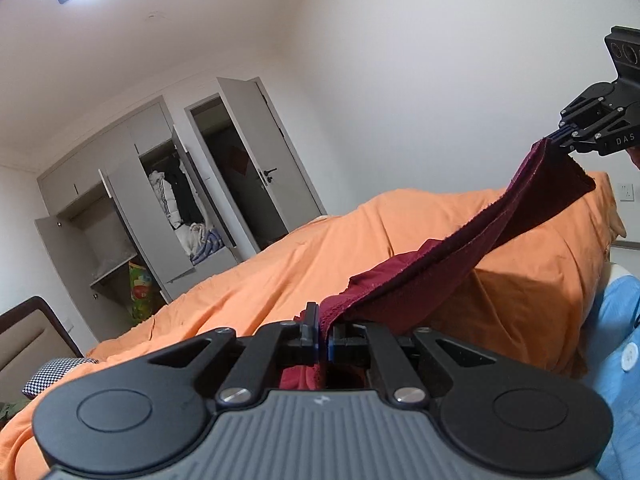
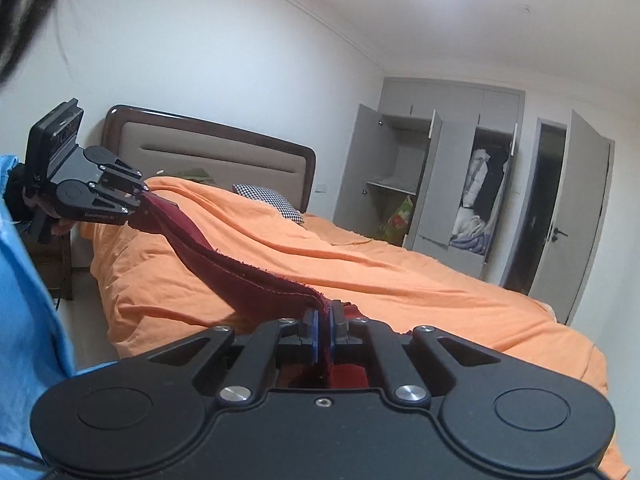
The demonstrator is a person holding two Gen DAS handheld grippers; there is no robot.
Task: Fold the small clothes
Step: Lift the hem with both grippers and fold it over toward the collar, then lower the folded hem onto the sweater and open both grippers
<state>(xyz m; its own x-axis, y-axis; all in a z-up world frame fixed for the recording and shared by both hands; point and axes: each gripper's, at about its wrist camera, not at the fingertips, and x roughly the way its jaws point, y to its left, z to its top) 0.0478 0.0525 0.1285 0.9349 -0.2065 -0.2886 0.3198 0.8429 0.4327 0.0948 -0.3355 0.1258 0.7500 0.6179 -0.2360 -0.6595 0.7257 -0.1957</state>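
A dark red garment (image 1: 476, 240) hangs in the air above the bed, stretched between both grippers. My left gripper (image 1: 322, 338) is shut on one end of it, and folds of the cloth bunch behind the pads. In the same view my right gripper (image 1: 554, 141) pinches the other end at the upper right. In the right wrist view the right gripper (image 2: 325, 334) is shut on the dark red garment (image 2: 240, 276), which runs up and left to the left gripper (image 2: 145, 196), held by a hand.
Below the cloth lies a bed with an orange cover (image 1: 280, 276), a brown headboard (image 2: 208, 148) and a checkered pillow (image 2: 268, 198). A grey wardrobe (image 2: 444, 176) stands with doors open and clothes inside. A person in a blue shirt (image 2: 28, 280) stands at the bedside.
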